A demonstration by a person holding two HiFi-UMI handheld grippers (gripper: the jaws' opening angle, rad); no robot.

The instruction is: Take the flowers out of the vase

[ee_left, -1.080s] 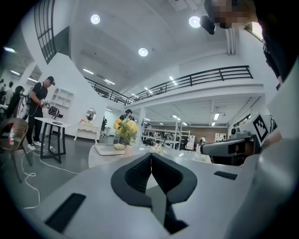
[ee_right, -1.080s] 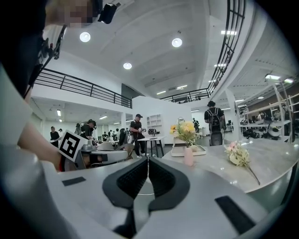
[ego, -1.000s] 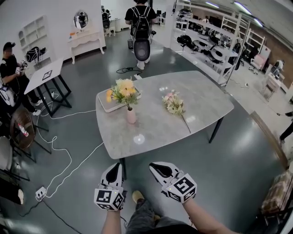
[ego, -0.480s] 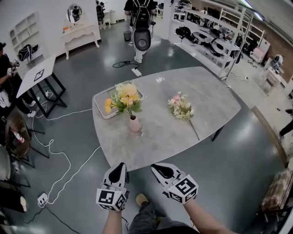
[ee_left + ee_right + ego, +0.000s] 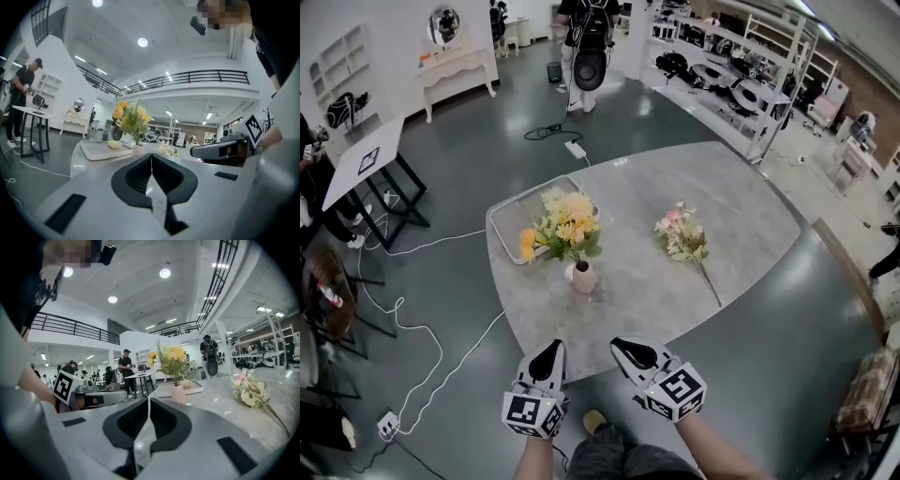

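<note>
Left gripper: jaws pressed together, nothing between them. Right gripper: the same, jaws closed and empty. Both are held side by side, a little apart, just off the near edge of the table, pointing toward the far side. Neither touches anything.

Vase: small, pink, upright on the table, near its left end and just beyond the left gripper. The flowers, yellow and orange with green leaves, stand in it, stems inside.

Behind the vase, at the far left corner: a white tray.

Right of the vase, well apart from it: a loose bunch of pale pink and cream blooms lies flat on the table, stem toward the near edge.

Progress, as judged: the loose bunch may already have come out of the vase, though nothing here confirms it. The yellow flowers are not yet out. Left to do: reach in, open a gripper, close it on the stems, lift clear.
</note>
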